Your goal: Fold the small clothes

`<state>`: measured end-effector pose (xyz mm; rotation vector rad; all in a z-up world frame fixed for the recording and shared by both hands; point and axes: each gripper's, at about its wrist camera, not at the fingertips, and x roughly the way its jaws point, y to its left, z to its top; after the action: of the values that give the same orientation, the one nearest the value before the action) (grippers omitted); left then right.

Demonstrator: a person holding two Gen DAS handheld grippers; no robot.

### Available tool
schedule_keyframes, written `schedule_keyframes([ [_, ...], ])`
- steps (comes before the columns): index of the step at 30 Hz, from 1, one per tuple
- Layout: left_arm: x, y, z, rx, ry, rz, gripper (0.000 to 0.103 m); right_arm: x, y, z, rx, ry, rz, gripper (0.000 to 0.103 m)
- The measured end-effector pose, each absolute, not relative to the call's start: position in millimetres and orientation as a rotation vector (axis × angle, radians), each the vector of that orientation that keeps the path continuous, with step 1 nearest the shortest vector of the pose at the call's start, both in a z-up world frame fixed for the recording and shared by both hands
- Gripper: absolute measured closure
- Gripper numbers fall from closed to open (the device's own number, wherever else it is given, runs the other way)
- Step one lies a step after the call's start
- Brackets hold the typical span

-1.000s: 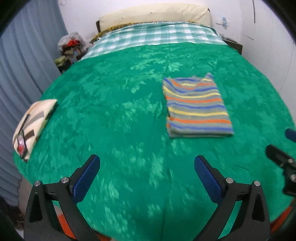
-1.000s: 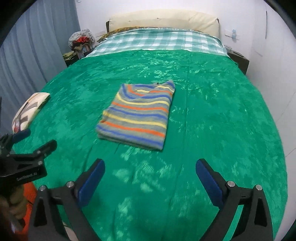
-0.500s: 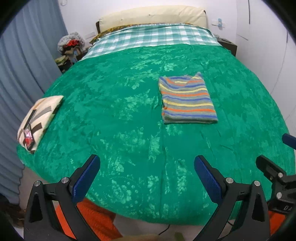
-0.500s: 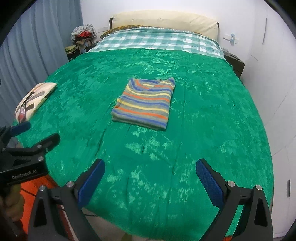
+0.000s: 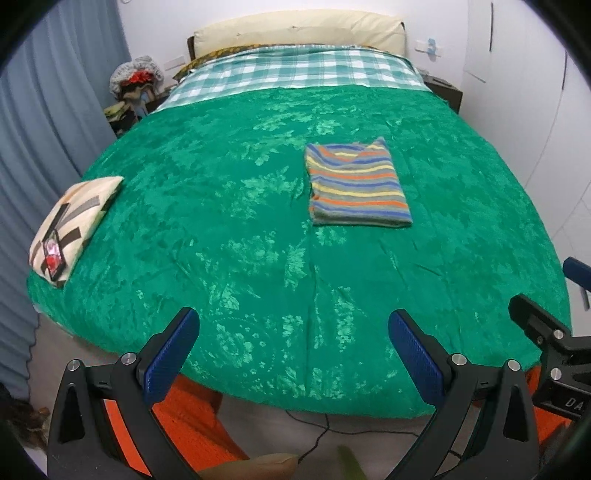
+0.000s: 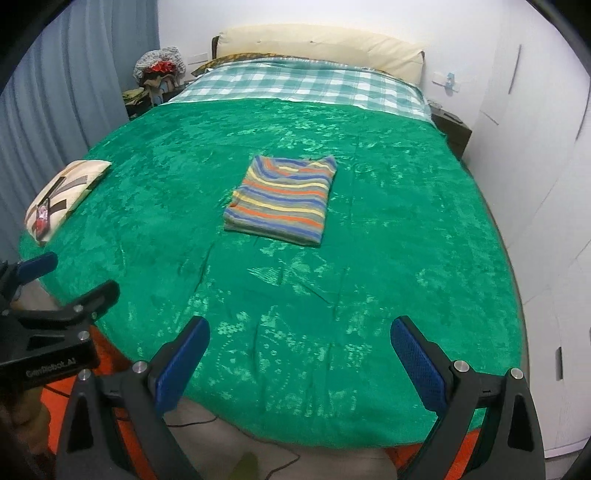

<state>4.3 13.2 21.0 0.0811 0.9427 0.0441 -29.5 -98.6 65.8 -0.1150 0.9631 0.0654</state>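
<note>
A striped shirt [image 5: 356, 184], folded into a neat rectangle, lies on the green bedspread [image 5: 240, 240] near the middle of the bed; it also shows in the right wrist view [image 6: 282, 199]. My left gripper [image 5: 293, 339] is open and empty, held back past the foot of the bed. My right gripper [image 6: 299, 347] is open and empty too, also back from the bed's foot edge. Each gripper shows at the edge of the other's view: the right one [image 5: 546, 332], the left one [image 6: 59, 295].
A cream patterned folded cloth [image 5: 70, 225] with a phone on it lies at the bed's left edge. A checked sheet [image 5: 295, 74] and pillow [image 5: 295, 29] are at the head. Orange mat [image 5: 177, 424] and a cable lie on the floor. Curtain left, white wardrobe right.
Both grippers have pulled back away from the bed, so the folded shirt looks smaller and the floor and the bed's foot edge have come into view. The shirt has not moved.
</note>
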Motion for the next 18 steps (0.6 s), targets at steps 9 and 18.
schedule_keyframes([
  [9,-4.8,9.7,34.2,0.084,0.908,0.039,0.001,-41.7,-106.7,80.6,-0.091,0.939,0.059,0.005],
  [18,-24.5,10.6,48.2,0.073,0.911,0.023,0.001,-67.4,-108.4,108.1,-0.104,0.897,0.048,0.005],
])
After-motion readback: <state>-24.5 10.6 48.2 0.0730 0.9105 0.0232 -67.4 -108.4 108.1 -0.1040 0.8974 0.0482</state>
